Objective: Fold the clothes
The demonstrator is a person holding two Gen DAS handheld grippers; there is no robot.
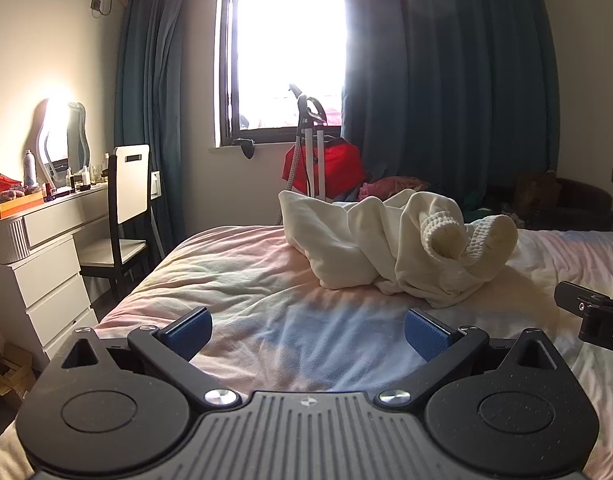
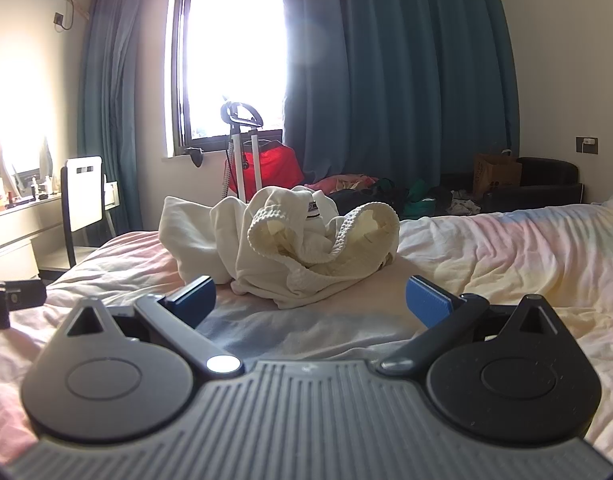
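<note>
Bedroom, pastel rumpled bedsheet (image 1: 242, 276); crumpled cream knit sweatshirt (image 2: 290, 240) soft, light, floppy; grab ribbed cuffs (image 2: 266, 220); left gripper (image 1: 306, 334), right gripper (image 2: 310, 300) jaws spread, empty

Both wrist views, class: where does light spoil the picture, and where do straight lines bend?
Left wrist view: the bright window is blown out white, and glare washes the wavy mirror. Right wrist view: the same window flares over the blue curtain; the curtain edges bow outward, the corners go dark, and the crumpled cream garment stays sharp.
</note>
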